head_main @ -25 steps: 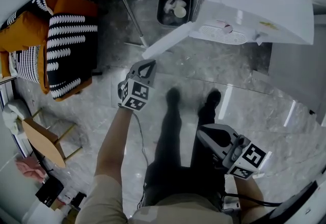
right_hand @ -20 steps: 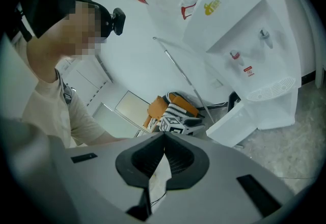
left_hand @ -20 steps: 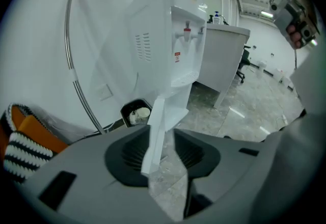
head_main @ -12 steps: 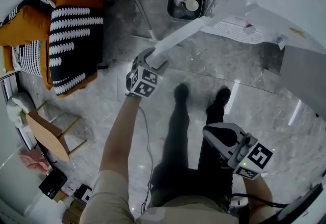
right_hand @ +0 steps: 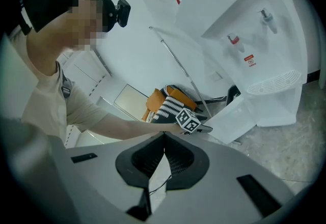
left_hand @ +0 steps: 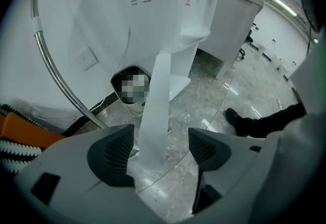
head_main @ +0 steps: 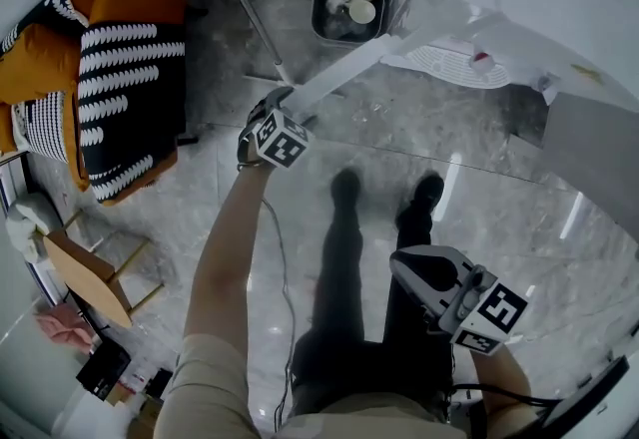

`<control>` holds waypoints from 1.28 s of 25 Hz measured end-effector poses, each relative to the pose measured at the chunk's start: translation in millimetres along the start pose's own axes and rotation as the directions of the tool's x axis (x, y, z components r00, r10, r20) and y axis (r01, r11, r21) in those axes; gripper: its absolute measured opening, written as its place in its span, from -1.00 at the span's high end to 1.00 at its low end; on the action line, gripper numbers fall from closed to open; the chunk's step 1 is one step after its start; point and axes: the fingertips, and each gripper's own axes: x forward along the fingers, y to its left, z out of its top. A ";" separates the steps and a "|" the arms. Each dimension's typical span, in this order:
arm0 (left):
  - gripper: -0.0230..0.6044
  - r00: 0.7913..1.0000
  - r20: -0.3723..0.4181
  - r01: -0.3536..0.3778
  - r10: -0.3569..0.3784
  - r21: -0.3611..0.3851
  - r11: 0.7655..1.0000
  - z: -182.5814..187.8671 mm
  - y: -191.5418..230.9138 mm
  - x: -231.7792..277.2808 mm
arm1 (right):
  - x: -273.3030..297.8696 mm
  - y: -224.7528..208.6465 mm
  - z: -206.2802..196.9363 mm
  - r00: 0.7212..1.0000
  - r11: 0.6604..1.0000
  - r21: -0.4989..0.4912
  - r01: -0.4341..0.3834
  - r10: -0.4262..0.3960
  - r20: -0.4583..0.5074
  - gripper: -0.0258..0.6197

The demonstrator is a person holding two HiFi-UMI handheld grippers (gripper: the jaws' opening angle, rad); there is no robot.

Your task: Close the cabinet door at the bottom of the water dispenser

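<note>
The white water dispenser (head_main: 519,18) stands at the top right of the head view. Its bottom cabinet door (head_main: 349,76) swings wide open toward the left. My left gripper (head_main: 280,111) points steeply down at the door's free edge. In the left gripper view its jaws have just been opening, and the door's edge (left_hand: 155,111) stands between the pads (left_hand: 114,149), close to the left one, ungripped. My right gripper (head_main: 401,265) hangs low beside the person's legs, shut with nothing in it, its pads (right_hand: 175,159) meeting.
A black bin (head_main: 344,3) with white things in it sits left of the dispenser, beside a leaning metal pole (head_main: 245,8). Orange and striped cushions (head_main: 120,78) and a wooden stool (head_main: 90,272) are at the left. The person's shoes (head_main: 344,188) stand on the marble floor.
The left gripper has sunk and tipped down onto the door's free edge, and its shut jaws have opened around that edge. The right gripper stays shut near the legs.
</note>
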 end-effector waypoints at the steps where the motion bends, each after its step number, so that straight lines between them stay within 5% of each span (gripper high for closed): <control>1: -0.02 1.000 -0.011 0.003 -0.003 0.002 1.000 -1.0 -0.1 5.2 | -1.3 -3.3 -0.9 1.000 1.000 0.003 0.004 -0.004 0.001 0.87; 14: -0.02 0.996 -0.060 -0.062 0.064 0.038 0.997 -6.5 5.6 29.0 | -14.3 -14.7 -16.9 0.999 0.999 0.033 0.032 -0.032 0.003 0.87; 32: -0.02 0.994 -0.108 0.007 -0.012 -0.054 0.998 -18.5 -24.5 44.2 | -29.0 -26.2 -20.3 0.998 0.998 0.047 0.038 -0.041 0.052 0.87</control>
